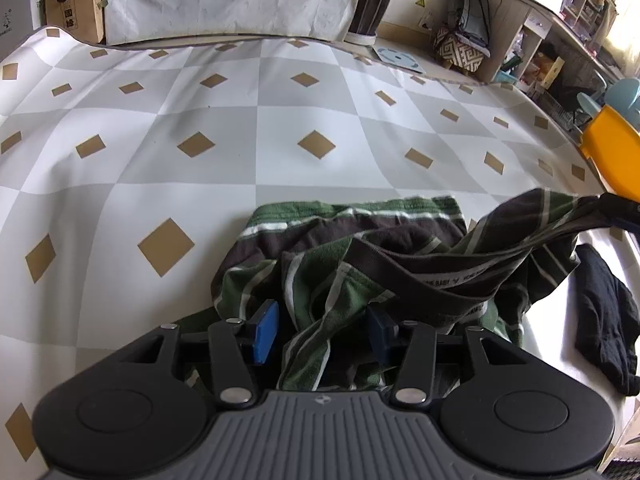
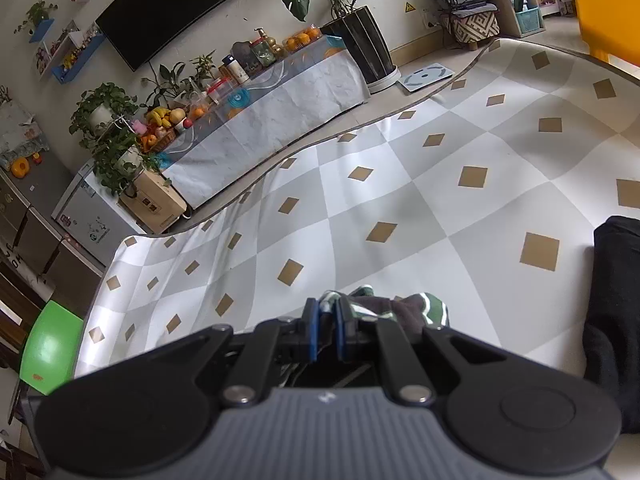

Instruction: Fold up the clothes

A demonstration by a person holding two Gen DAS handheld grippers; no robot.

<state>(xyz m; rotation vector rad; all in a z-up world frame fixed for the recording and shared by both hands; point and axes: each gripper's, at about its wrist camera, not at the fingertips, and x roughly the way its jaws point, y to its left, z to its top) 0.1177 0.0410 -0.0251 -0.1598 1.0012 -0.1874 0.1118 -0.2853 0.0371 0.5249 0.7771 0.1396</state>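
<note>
In the left wrist view, the left gripper [image 1: 323, 326] points down at a green and brown striped garment [image 1: 344, 256] that lies crumpled on a checked mat [image 1: 224, 148] of white and grey squares with tan diamonds. The garment is at the near edge of the mat, a little toward the right. The fingers [image 1: 266, 330] of this gripper stand moderately apart. A fold of the striped cloth lies in the gap between them, but the blue pads do not press on it. A dark waistband with small white letters runs across the garment and rises toward the right, where a stretched part of the cloth is lifted off the mat and pulled to a black object at the right edge of the picture. A black garment [image 1: 606, 320] lies just beside the striped one, near the right edge of the mat.

In the right wrist view, the right gripper [image 2: 325, 334] has its fingers [image 2: 312, 332] narrow, closed on a bunch of the striped garment [image 2: 400, 308]; the cloth comes out from between the blue pads and hangs to the right of them, above the mat [image 2: 400, 184]. The black garment [image 2: 616, 300] shows at the right edge of this view. Beyond the far edge of the mat stands a low cabinet [image 2: 272, 120] covered with a pale cloth, with fruit, bottles and plants on it
</note>
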